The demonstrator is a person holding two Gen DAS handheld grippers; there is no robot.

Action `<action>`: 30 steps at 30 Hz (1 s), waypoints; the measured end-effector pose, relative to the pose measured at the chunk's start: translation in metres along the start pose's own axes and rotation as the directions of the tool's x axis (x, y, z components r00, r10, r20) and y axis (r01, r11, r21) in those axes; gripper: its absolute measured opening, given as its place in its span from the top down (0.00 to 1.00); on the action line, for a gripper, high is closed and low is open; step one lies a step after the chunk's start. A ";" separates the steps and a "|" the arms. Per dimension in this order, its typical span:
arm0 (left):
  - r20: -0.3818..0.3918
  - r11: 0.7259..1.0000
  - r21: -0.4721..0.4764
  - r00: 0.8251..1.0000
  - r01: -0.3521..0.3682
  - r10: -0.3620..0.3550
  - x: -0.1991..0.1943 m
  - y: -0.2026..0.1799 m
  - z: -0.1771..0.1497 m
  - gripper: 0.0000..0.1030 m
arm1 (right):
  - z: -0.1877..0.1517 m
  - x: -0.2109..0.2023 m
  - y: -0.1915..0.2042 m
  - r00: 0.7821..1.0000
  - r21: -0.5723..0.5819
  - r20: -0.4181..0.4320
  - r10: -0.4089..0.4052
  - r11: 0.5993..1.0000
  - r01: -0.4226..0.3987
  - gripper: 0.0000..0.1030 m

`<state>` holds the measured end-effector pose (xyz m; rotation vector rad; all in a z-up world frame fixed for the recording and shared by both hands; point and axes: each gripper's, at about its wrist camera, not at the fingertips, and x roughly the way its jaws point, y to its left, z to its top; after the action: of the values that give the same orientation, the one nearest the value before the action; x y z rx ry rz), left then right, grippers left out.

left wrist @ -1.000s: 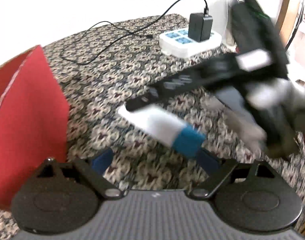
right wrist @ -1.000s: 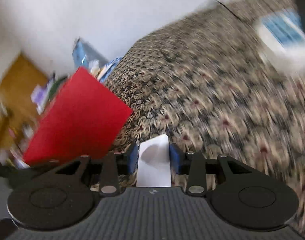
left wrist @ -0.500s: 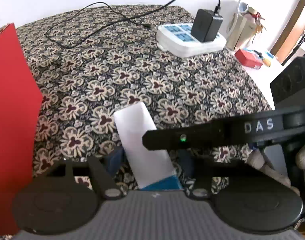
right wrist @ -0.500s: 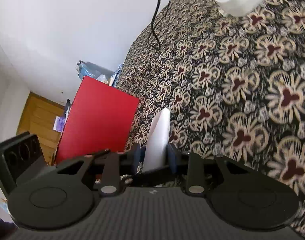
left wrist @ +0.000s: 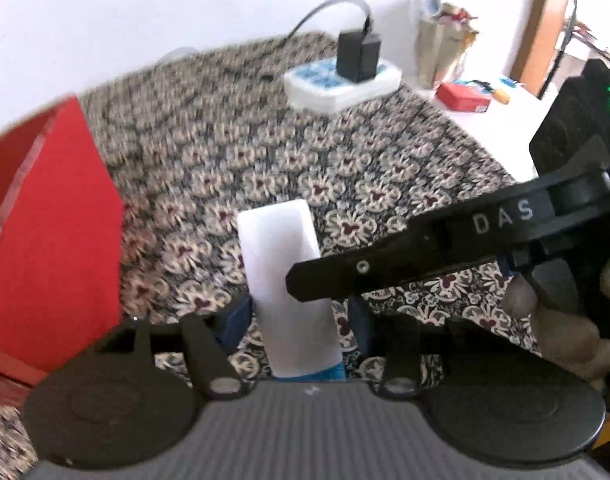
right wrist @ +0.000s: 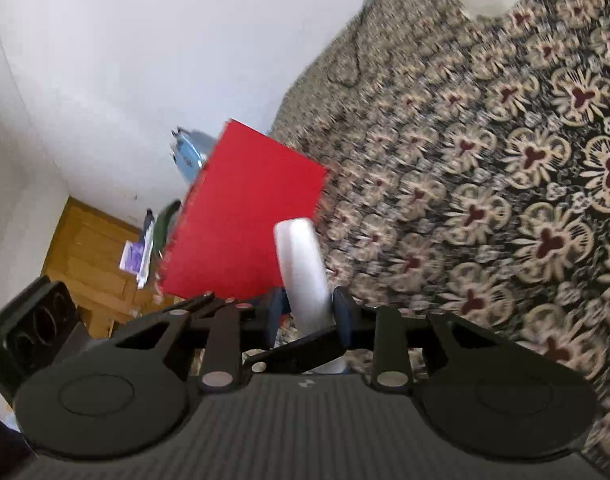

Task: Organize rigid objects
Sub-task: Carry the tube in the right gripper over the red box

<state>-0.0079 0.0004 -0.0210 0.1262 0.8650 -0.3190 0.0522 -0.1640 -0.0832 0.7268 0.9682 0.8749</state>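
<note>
A white block (left wrist: pixel 283 264) with a blue end hangs over the flower-patterned cloth (left wrist: pixel 385 168). My right gripper (right wrist: pixel 309 312) is shut on the white block (right wrist: pixel 303 268), pads against both sides. Its black finger (left wrist: pixel 405 252), marked DAS, crosses in from the right in the left wrist view. My left gripper (left wrist: pixel 299 320) straddles the block's blue end, jaws narrow with a thin gap on each side. One left finger (right wrist: pixel 301 350) shows under the block. A red open box (left wrist: pixel 45 240) stands at the left.
A white power strip (left wrist: pixel 341 84) with a black charger (left wrist: pixel 359 56) and cable sits at the far side. A hand (left wrist: pixel 561 320) holds the right tool. Beyond the cloth's right edge lies a small red box (left wrist: pixel 463 98). The red box (right wrist: pixel 245 216) stands at the cloth's edge.
The right gripper carried the white block in between my left fingers. The left jaws have narrowed around its blue end. Both views have shifted toward the red box.
</note>
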 end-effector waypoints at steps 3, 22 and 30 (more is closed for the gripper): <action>0.056 0.999 0.033 0.998 0.033 -0.035 -0.021 0.013 -0.001 0.59 | -0.009 -0.002 0.025 0.997 -0.021 0.076 0.001 1.000 0.001 0.88; 0.337 0.988 0.137 0.934 0.072 -0.115 -0.158 0.162 0.005 0.59 | -0.027 0.078 0.209 0.922 -0.256 0.353 0.159 0.964 -0.068 0.91; 0.319 0.997 0.013 0.944 0.081 -0.081 -0.150 0.220 0.007 0.59 | -0.003 0.134 0.218 0.940 -0.261 0.311 0.139 0.964 -0.056 0.91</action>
<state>-0.0224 0.2400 0.0942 0.0364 0.5490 -0.4036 0.0253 0.0544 0.0462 0.6816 0.5176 0.9095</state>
